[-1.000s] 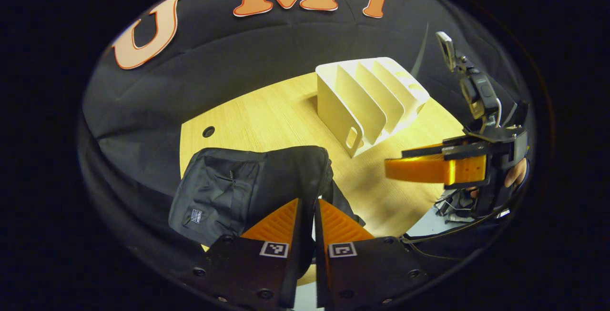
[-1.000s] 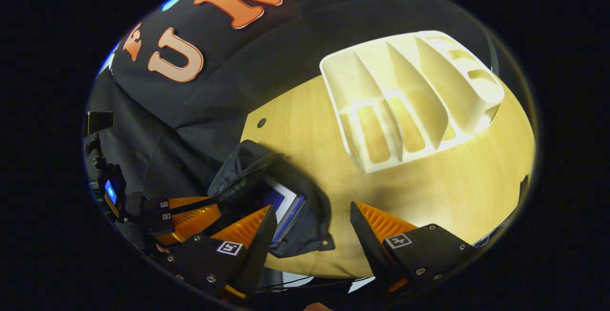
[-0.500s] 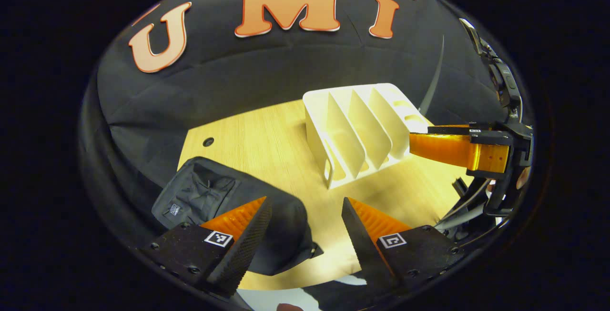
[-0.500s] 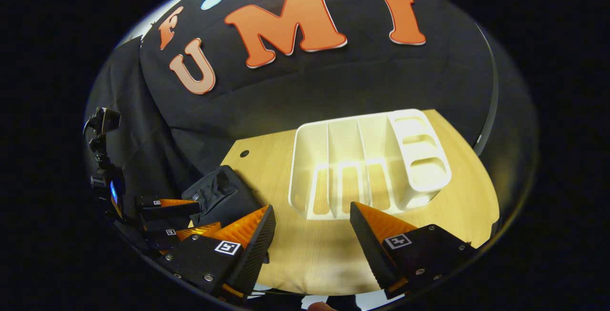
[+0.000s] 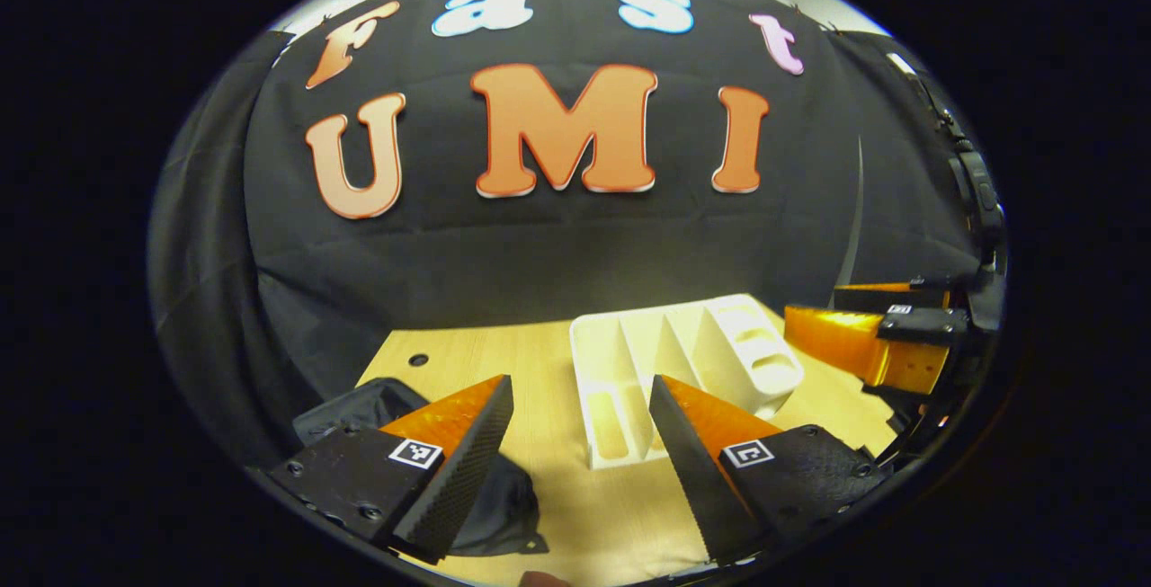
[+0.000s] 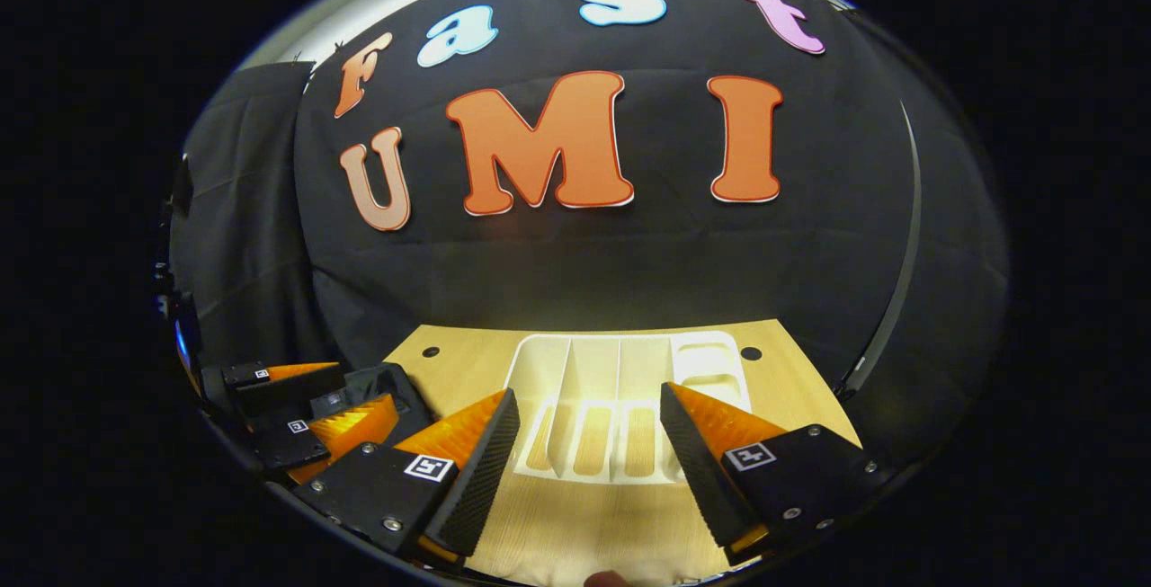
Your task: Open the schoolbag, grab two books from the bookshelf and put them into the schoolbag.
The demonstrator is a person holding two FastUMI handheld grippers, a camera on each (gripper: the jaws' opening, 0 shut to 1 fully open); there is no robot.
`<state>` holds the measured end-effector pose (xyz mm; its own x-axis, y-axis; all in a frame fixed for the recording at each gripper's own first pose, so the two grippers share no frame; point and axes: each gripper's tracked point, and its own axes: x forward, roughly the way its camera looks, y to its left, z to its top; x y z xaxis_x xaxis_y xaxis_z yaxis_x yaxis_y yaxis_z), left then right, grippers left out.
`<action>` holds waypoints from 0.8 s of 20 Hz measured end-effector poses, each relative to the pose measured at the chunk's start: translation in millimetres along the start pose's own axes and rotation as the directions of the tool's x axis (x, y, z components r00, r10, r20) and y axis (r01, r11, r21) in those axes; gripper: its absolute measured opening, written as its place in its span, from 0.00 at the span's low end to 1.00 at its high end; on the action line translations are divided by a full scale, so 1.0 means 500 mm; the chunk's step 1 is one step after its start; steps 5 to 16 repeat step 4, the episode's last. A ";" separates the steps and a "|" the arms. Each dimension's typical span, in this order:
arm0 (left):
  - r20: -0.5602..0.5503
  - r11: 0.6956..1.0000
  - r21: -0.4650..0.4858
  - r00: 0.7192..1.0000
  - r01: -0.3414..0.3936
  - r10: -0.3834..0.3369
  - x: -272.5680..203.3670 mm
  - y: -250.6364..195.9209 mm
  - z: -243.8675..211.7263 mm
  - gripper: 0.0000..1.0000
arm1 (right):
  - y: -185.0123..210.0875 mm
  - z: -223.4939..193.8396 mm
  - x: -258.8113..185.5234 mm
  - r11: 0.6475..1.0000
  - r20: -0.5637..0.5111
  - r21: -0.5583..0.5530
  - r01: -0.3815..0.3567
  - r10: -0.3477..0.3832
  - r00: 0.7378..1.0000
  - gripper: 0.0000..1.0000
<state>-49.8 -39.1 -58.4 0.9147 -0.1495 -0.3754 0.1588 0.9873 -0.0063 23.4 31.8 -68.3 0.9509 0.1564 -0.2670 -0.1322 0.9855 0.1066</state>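
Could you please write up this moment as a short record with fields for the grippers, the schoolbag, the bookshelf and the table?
left gripper: open, holds nothing, raised over the table
right gripper: open, holds nothing
schoolbag: black, lying on the table left of the bookshelf
bookshelf: white, slotted, no books visible in its slots
table: light wood

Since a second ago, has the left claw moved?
Yes. The left claw opened and pulled up and back from the schoolbag beside the white bookshelf.
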 end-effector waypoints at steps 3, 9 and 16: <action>0.100 1.000 0.026 0.995 -0.002 -0.001 -0.032 -0.007 0.036 0.97 | -0.004 0.026 -0.003 0.997 0.084 -0.053 0.057 -0.053 0.995 0.93; 0.123 1.000 0.024 0.992 -0.017 0.014 -0.036 -0.011 0.055 0.97 | 0.008 0.028 -0.007 0.997 0.098 -0.053 0.051 -0.046 0.994 0.93; 0.123 1.000 0.024 0.992 -0.017 0.014 -0.036 -0.011 0.055 0.97 | 0.008 0.028 -0.007 0.997 0.098 -0.053 0.051 -0.046 0.994 0.93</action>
